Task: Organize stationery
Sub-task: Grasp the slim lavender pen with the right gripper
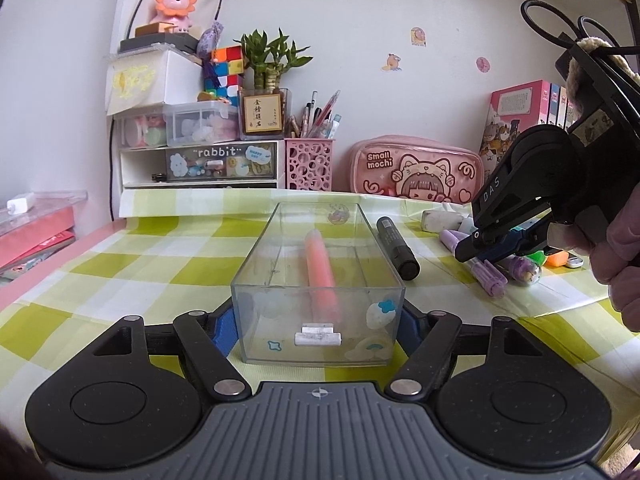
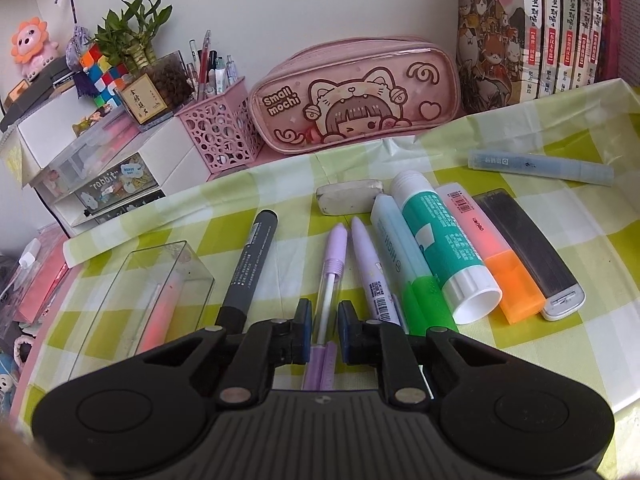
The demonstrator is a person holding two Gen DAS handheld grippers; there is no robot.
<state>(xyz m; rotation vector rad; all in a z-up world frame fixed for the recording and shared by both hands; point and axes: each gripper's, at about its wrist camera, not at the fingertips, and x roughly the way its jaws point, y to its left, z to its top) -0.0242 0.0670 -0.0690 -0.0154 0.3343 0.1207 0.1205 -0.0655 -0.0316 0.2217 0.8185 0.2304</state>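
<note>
Your right gripper hides the purple pen's lower barrel; book spines cut off at top edge.

White wall at 12 o'clock, dotted with small stickers. Desk covered by yellow-green checked cloth; pink desk edge exposed at 9 o'clock. White drawer unit at 10 o'clock against the wall. Even, soft daylight.
</note>
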